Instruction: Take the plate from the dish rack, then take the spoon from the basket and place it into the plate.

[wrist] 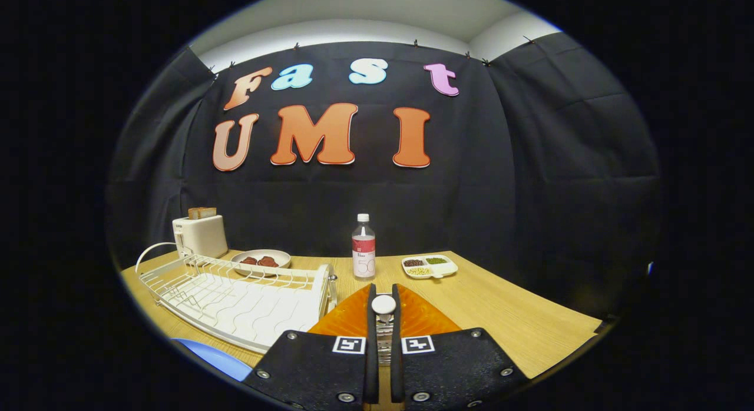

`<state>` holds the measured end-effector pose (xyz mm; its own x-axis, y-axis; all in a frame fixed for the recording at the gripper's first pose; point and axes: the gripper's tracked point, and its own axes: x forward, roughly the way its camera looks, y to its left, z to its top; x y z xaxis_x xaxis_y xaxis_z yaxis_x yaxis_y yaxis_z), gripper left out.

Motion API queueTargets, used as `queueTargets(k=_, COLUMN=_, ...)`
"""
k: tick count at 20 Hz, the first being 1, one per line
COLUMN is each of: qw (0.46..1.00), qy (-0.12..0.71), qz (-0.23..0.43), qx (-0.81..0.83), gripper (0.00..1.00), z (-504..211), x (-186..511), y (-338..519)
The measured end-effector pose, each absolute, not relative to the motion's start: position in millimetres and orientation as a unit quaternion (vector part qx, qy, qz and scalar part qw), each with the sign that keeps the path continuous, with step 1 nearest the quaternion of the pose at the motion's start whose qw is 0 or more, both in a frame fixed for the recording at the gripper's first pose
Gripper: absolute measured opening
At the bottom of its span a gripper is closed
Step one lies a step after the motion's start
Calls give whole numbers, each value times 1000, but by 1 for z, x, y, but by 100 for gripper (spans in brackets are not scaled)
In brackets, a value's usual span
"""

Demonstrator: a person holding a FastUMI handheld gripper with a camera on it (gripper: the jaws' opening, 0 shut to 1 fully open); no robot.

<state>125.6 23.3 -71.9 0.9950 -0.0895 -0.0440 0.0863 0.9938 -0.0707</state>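
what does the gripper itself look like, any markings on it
The gripper has two broad, flat, grainy-textured bodies side by side, each fixed with round metal screws. Each carries a square black-and-white tag near its inner top corner. Two narrow fingers run forward from them, close together, with a small round white knob between their tips.

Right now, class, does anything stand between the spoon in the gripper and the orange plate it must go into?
Nothing visible does. The gripper is shut on the spoon, and the orange plate lies just beyond its fingers. The dish rack sits beside the plate, the water bottle beyond it.
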Motion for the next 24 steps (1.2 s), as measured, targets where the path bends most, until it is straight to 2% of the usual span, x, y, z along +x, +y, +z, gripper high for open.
queueTargets(k=12, qw=999, qy=-13, qz=-24, qx=-26, gripper=8, z=-9, x=54, y=37)
queueTargets(k=24, qw=998, qy=5, qz=60, qx=-15, gripper=8, z=-26, x=-35, y=121)
